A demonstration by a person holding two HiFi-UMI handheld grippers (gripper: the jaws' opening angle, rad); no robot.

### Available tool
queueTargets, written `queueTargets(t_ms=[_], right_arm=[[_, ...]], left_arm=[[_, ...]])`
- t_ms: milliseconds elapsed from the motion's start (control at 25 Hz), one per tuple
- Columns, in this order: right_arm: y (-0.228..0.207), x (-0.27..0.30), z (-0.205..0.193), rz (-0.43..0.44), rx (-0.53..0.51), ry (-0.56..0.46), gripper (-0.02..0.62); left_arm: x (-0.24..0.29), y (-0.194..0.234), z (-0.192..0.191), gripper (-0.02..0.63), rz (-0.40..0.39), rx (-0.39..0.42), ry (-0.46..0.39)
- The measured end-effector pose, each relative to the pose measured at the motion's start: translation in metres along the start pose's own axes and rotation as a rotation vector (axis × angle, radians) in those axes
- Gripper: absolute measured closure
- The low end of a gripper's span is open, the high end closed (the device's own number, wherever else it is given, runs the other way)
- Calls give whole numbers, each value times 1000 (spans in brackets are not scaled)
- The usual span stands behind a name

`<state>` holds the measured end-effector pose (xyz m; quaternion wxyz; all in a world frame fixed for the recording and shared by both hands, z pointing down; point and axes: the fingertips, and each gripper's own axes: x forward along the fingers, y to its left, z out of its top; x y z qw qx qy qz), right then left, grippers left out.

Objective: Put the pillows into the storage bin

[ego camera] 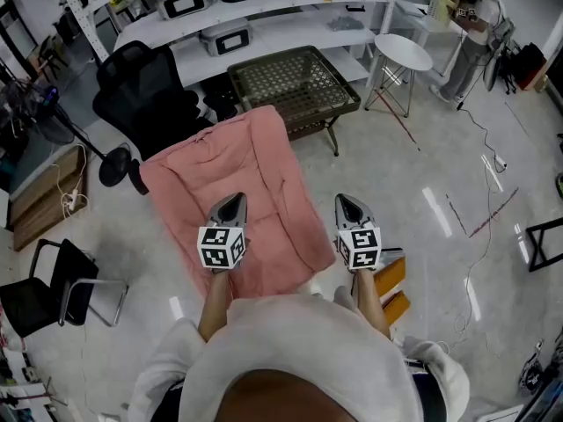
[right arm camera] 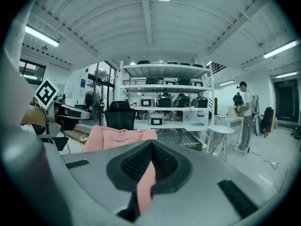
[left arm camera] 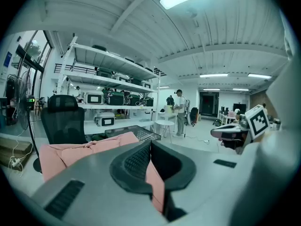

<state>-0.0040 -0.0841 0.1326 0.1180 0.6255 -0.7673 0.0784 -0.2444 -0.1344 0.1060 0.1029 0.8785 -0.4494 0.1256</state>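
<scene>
Pink pillow (ego camera: 237,183) hangs spread out on the near side of the storage bin (ego camera: 339,79), its far edge overlapping the bin's near rim in the head view; whether it touches the rim cannot be told. The pillow is outside the bin, lifted clear of the glossy floor (ego camera: 440,174). Left gripper (ego camera: 232,200) is clenched on the pillow's near edge, the end farthest from the bin; the left gripper view shows a fold of pink fabric (left arm camera: 155,182) pinched between the closed black pads (left arm camera: 136,161), with the rest of the pillow bulging to the left and the bin's mesh (left arm camera: 143,134) just past it. Right gripper (ego camera: 348,202) grasps the same near edge at the corner toward the bin's right side; the right gripper view has a pink strip (right arm camera: 146,182) squeezed in the closed jaws, pillow body (right arm camera: 117,138) ahead to the left, bin (right arm camera: 181,138) behind it. Both grippers sit side by side, apart, each with its marker cube (ego camera: 220,246) toward the person. Bin is dark woven mesh, open-topped, on short legs. Black office chair (ego camera: 145,95) stands left of the bin, close by; a round white table (ego camera: 403,51) right of it; a white bench with boxy devices (ego camera: 220,38) just behind it. A person (ego camera: 471,25) stands well beyond the bin's right side.
</scene>
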Motion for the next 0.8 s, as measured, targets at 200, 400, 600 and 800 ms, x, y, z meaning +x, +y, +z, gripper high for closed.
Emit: queueTargets(t_ms=[200, 400, 600, 800], right_arm=[[5, 5, -1, -1, -7, 9, 598], [7, 7, -2, -5, -13, 15, 598], [8, 9, -2, -6, -17, 16, 597], [10, 10, 1, -4, -18, 22, 598]], left_arm=[[1, 6, -1, 594, -3, -7, -4], [0, 8, 0, 594, -3, -10, -6], [1, 9, -1, 594, -9, -7, -4], [1, 11, 1, 594, -13, -8, -1]])
